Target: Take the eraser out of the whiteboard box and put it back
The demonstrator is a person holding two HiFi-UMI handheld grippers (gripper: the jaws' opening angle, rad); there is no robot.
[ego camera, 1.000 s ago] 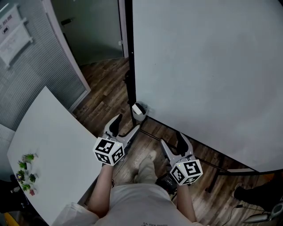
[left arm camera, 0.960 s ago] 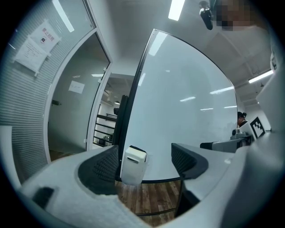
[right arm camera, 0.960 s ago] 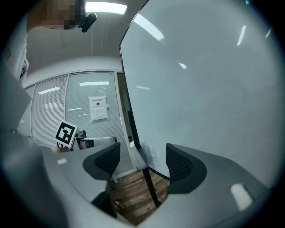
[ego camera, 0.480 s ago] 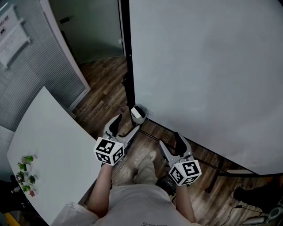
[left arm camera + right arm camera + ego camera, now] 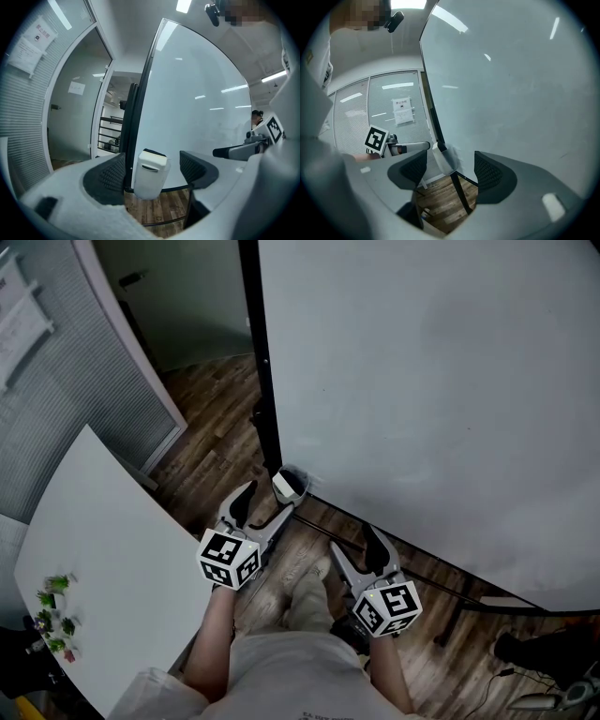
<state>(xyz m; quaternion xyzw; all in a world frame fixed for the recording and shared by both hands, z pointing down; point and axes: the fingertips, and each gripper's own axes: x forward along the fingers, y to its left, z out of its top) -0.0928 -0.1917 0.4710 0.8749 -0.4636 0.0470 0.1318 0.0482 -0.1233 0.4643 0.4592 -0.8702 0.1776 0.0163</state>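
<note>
whiteboard (image 5: 422, 381): glossy, smooth | floor (image 5: 216, 418): wood planks | whiteboard box (image 5: 150, 176): pale plastic

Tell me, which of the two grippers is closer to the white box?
The left gripper: its open jaws point at the box, while the right gripper sits farther along the whiteboard.

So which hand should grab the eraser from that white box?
Probably left: the left gripper, jaws open, frames the small white plastic box; the right gripper is farther off.

Three views, one corner
Head camera looks steeply down; both gripper cameras closely face the box (image 5: 150, 176) on the whiteboard (image 5: 422, 409), frame centre.
</note>
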